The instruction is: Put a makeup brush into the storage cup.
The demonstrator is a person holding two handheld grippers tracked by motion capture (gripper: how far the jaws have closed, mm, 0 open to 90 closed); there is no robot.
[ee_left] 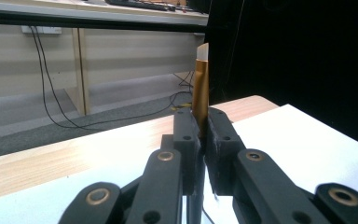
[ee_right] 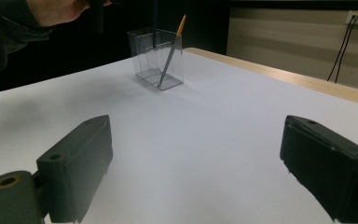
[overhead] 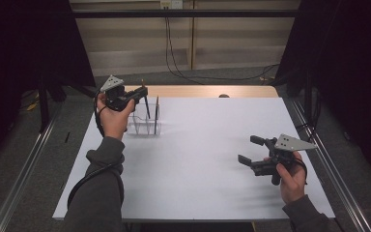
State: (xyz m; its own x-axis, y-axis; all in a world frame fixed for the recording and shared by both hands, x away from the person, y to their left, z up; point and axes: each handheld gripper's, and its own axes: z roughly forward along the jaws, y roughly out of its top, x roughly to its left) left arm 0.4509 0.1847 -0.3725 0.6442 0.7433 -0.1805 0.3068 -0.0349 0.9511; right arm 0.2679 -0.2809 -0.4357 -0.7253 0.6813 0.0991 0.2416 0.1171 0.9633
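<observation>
A clear plastic holder (overhead: 140, 127) stands at the far left of the white table (overhead: 198, 183). My left gripper (overhead: 143, 92) hovers just above it, shut on a thin pencil (overhead: 146, 104) whose lower end reaches down into the holder. In the left gripper view the jaws (ee_left: 201, 135) clamp a gold-brown pencil (ee_left: 200, 79) with a pale tip. A second dark pencil (overhead: 156, 113) stands upright in the holder. The holder (ee_right: 145, 56) also holds an orange-ended pencil (ee_right: 173, 49) that leans. My right gripper (overhead: 251, 150) (ee_right: 196, 158) is open over the table's right side, with nothing in it.
A wooden strip (overhead: 198, 91) runs along the table's far edge, with a small dark object (overhead: 223, 95) on it. Black cables (overhead: 207, 76) lie on the floor behind. Metal rails (overhead: 328, 164) flank the table. The white surface lies bare between the two grippers.
</observation>
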